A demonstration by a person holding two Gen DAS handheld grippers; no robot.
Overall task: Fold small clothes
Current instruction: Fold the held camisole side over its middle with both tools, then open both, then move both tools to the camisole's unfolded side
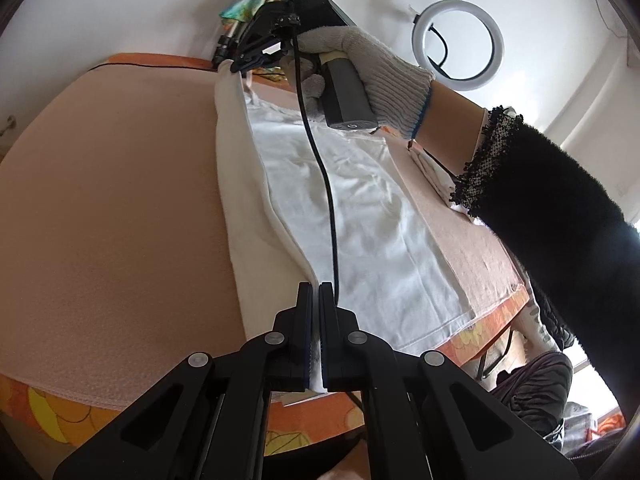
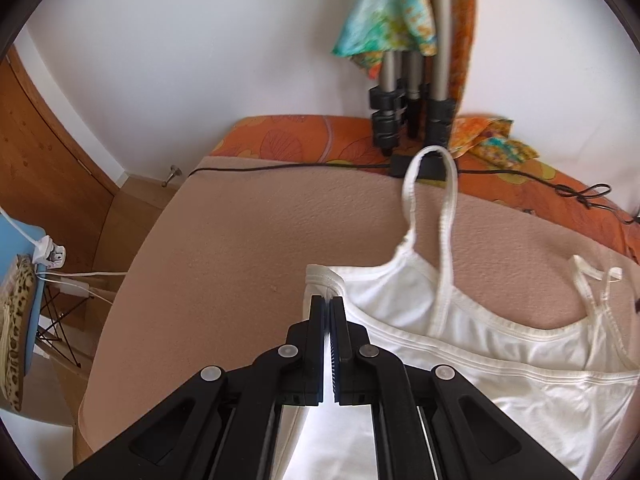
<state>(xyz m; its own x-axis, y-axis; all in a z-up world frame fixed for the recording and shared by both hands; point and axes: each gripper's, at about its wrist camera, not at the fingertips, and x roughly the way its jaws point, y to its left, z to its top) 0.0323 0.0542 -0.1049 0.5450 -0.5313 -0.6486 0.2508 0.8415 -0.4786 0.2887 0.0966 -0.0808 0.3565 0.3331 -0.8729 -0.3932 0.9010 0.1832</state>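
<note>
The top point(image 2: 460, 360), a white camisole with thin straps, is lying on the pink blanket point(image 1: 112, 200) that is covering the table, and one long side of it is being lifted. In the left wrist view this raised edge is running as a ridge from 6 o'clock up toward 12 o'clock, between the two grippers, while the rest of the cloth is resting flat toward 3 o'clock.

The left gripper point(image 1: 319, 292) is closing its fingers fully on the hem corner; white cloth is showing between the pads. The right gripper point(image 2: 330, 308), held by a gloved hand point(image 1: 360, 68), is pinching the corner near the armhole in the same way. In the right wrist view one strap point(image 2: 448, 216) is standing up toward 12 o'clock, and the other strap point(image 2: 592, 276) is lying at 3 o'clock.

As I judge it, the task is only beginning: the side is gripped and raised, but it is not yet laid over the middle. The first lengthwise fold is still waiting, then probably the other side, the straps, and a fold across. A folded white piece point(image 1: 436, 176) is sitting near 3 o'clock, partly hidden by the sleeve point(image 1: 540, 200).
</note>
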